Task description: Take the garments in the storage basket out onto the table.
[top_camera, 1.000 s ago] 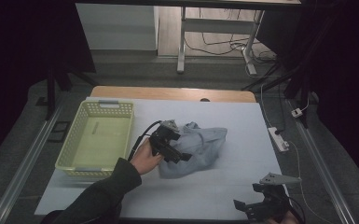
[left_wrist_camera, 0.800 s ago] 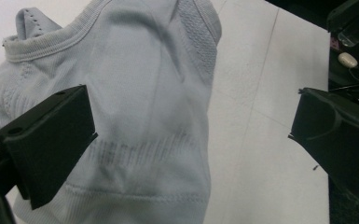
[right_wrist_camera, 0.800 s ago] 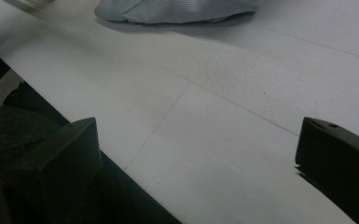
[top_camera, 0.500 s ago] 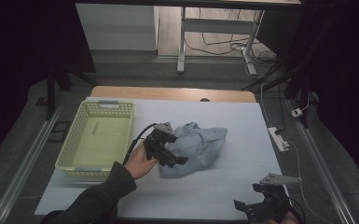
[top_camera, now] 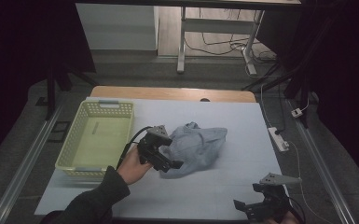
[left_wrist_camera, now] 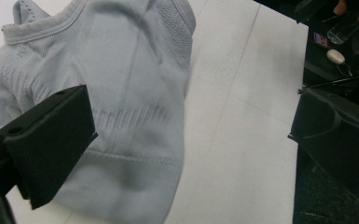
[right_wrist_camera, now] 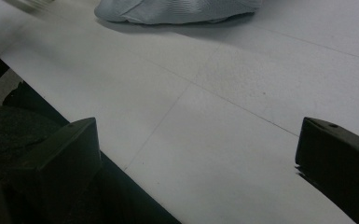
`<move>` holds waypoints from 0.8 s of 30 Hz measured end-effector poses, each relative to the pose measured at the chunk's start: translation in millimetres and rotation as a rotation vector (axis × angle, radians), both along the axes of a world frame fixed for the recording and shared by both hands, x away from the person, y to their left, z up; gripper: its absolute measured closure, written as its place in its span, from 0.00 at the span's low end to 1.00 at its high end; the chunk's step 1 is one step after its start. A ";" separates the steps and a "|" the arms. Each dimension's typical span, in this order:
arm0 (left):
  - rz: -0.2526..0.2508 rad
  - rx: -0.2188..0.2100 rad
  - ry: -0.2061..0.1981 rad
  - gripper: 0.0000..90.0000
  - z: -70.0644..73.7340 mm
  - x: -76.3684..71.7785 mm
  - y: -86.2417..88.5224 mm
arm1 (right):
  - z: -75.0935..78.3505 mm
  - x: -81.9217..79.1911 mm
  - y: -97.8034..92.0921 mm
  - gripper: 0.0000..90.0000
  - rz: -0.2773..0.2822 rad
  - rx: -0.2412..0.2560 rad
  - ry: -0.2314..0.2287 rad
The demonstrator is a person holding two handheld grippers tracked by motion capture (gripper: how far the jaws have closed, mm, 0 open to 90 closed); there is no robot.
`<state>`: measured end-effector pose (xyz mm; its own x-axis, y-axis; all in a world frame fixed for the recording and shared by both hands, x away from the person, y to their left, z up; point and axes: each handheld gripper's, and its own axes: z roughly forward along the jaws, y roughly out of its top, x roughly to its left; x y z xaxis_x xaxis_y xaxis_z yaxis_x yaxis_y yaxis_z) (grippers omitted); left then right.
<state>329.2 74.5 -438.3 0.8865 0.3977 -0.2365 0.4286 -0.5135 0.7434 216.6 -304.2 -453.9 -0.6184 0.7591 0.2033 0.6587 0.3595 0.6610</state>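
**Left gripper poised over the crumpled grey garment**

A crumpled pale grey knit garment (top_camera: 196, 147) lies near the middle of the white table (top_camera: 224, 186), its long axis running roughly from the near left to the far right. The left gripper (top_camera: 161, 156) hangs at its near-left edge, jaws spread wide, with nothing between them. In the left gripper view one jaw sits over the ribbed fabric (left_wrist_camera: 135, 107) and the other over bare table beyond the hem, so the cloth lies straight ahead and partly under the jaws; a short drop and a squeeze would likely catch a fold.

The right gripper (top_camera: 261, 207) rests at the near right edge, well apart from the cloth, jaws also spread and empty, so the left hand (top_camera: 131, 167) is clearly the nearer one.

A yellow-green basket (top_camera: 77, 158) stands just left of the garment, open-topped and apparently empty. Nothing lies between cloth and basket apart from the left gripper itself.
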 end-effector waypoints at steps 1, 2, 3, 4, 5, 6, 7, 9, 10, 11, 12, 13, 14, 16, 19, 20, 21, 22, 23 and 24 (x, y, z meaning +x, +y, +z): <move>-0.001 -0.003 0.002 0.00 0.6 -1.3 0.6 | 0.0 0.0 0.1 0.00 0.000 0.000 0.000; -0.002 -0.006 0.001 0.00 1.1 -2.7 1.1 | 0.0 -0.1 0.1 0.00 -0.001 -0.001 0.000; -0.002 -0.005 -0.001 0.00 1.7 -4.2 1.6 | 0.0 0.0 0.1 0.00 -0.001 -0.001 0.000; -0.002 -0.006 -0.003 0.00 2.2 -5.6 2.0 | -0.1 -0.1 0.2 0.00 -0.001 0.000 -0.001; -0.001 -0.004 -0.006 0.00 2.6 -7.0 2.6 | -0.1 -0.1 0.2 0.00 -0.001 0.000 -0.001; -0.003 -0.002 -0.008 0.00 3.0 -8.2 3.3 | -0.1 -0.1 0.2 0.00 -0.001 0.000 -0.001; -0.002 -0.001 -0.008 0.00 3.3 -9.4 4.1 | -0.1 -0.1 0.3 0.00 -0.001 -0.001 -0.001; 0.000 -0.003 -0.008 0.00 3.5 -11.6 6.1 | -0.2 0.0 0.3 0.00 0.000 -0.001 -0.001; 0.003 -0.003 -0.008 0.00 3.5 -12.6 7.3 | -0.2 -0.1 0.3 0.00 0.000 -0.001 -0.001; 0.008 -0.005 -0.006 0.00 3.3 -13.7 8.5 | -0.2 -0.1 0.3 0.00 0.000 -0.001 -0.001; 0.010 -0.003 -0.006 0.00 3.3 -14.5 10.2 | -0.2 -0.1 0.3 0.00 0.000 -0.001 -0.001; 0.012 -0.003 -0.005 0.00 3.3 -15.3 11.8 | -0.2 -0.1 0.3 0.00 -0.001 -0.002 -0.002; 0.016 -0.002 -0.005 0.00 3.4 -16.2 13.5 | -0.2 0.0 0.3 0.00 0.000 -0.001 -0.001; 0.025 -0.006 -0.002 0.00 3.6 -18.3 16.7 | -0.2 0.0 0.3 0.00 0.001 -0.002 -0.001; 0.033 -0.005 -0.003 0.00 3.9 -21.3 22.1 | -0.2 0.0 0.4 0.00 0.001 -0.002 0.000; 0.036 -0.004 -0.005 0.00 3.8 -22.3 24.0 | -0.2 0.0 0.4 0.00 0.001 -0.002 0.000; 0.038 -0.001 -0.004 0.00 3.7 -23.3 26.0 | -0.2 0.0 0.4 0.00 0.001 -0.002 0.000; 0.040 -0.002 -0.003 0.00 3.4 -24.3 27.9 | -0.2 0.0 0.4 0.00 0.000 -0.004 0.000; 0.041 -0.001 -0.003 0.00 3.1 -25.3 30.0 | -0.2 0.1 0.4 0.00 -0.001 -0.004 -0.001; 0.046 0.000 -0.003 0.00 2.8 -26.5 32.1 | -0.2 0.0 0.4 0.00 0.000 -0.005 -0.001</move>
<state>302.6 106.6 -435.4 0.8682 0.4377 -0.2339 0.4493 -0.4932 0.7449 216.6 -303.8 -454.1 -0.6185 0.7602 0.1989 0.6578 0.3625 0.6602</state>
